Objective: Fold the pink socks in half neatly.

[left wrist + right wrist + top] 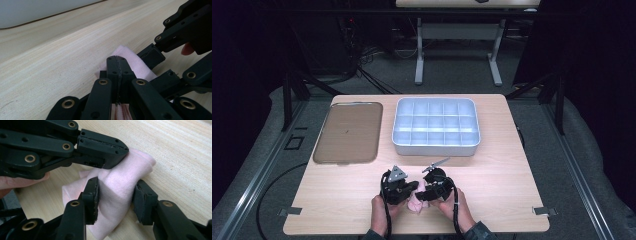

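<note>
On the far left of the wooden table (492, 165) lies a flat brown tray (348, 132). It sits well away from the left gripper, up and to its left. Next to the tray, past both grippers, stands a white box with many small compartments (435, 126).

The left gripper (408, 188) is at the near edge of the table, held by the person's left hand (381, 212). A grey three-cornered plate (397, 173) sits on top of it. In the left gripper view its two black jaws are pressed tight together, tip to tip. A bit of pink cloth (140, 65) pokes out beyond the tips and to the right of them. I cannot tell for sure whether a fold of the cloth is pinched between the jaws there. In the right gripper view the left gripper (122, 151) rests its closed tips on top of the cloth (117, 192).

The pink cloth lies bunched on the table between the two grippers, touching both.

The right gripper (421, 192) is just beside the left one, held by the right hand (452, 206). In the right gripper view its jaws stand on either side of the cloth. The left pad (93, 200) touches the cloth and the right pad (140, 202) sits at its edge. The jaws are partly apart with the soft bundle between them.
</note>
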A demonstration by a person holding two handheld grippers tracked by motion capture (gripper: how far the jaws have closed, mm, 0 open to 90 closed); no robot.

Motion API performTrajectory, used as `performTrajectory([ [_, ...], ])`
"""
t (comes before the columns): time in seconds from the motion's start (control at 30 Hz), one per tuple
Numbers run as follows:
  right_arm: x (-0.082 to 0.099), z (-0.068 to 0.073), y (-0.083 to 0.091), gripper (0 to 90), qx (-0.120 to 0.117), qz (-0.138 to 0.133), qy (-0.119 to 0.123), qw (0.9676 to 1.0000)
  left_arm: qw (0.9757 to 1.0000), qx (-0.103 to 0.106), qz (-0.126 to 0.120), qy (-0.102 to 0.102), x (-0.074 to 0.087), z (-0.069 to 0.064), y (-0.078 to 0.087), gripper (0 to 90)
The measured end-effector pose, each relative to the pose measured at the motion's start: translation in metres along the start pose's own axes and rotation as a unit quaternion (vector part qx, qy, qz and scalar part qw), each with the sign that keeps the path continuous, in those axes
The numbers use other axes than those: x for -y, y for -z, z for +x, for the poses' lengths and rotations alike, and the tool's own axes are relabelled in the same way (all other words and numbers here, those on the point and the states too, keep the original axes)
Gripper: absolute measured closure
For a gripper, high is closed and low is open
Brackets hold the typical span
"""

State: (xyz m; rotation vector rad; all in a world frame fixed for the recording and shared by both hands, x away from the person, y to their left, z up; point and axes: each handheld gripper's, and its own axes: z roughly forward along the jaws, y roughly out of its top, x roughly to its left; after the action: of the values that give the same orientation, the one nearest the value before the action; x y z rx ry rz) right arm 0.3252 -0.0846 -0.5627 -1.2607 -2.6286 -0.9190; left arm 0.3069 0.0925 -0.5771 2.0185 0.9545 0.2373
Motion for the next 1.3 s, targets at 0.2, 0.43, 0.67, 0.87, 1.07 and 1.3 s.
performTrajectory([
  [0.2,-0.001,-0.005,0.001,66.6,-0.015,0.009,-0.003,0.9998,1.0000,-0.001,-0.001,0.002,0.000,0.000,0.000,90.0],
  [0.43,-0.001,-0.005,0.002,72.6,-0.015,0.011,0.008,0.9998,1.0000,0.000,-0.003,0.004,0.000,0.000,0.000,90.0],
  [0.67,0.002,-0.001,0.004,74.9,0.004,0.004,0.037,0.9993,0.9999,-0.004,-0.012,0.005,0.000,0.000,0.003,87.4],
  [0.87,0.005,-0.001,0.003,76.1,0.003,-0.018,0.048,0.9987,0.9983,-0.033,-0.028,0.039,0.003,0.008,0.016,54.3],
  [1.07,0.007,-0.001,0.003,76.7,0.004,-0.030,0.056,0.9980,0.9965,-0.065,-0.027,0.047,0.012,0.016,0.032,28.7],
  [1.3,0.010,0.001,0.004,76.7,0.010,-0.038,0.065,0.9971,0.9931,-0.110,-0.007,0.040,0.026,0.029,0.045,21.5],
])
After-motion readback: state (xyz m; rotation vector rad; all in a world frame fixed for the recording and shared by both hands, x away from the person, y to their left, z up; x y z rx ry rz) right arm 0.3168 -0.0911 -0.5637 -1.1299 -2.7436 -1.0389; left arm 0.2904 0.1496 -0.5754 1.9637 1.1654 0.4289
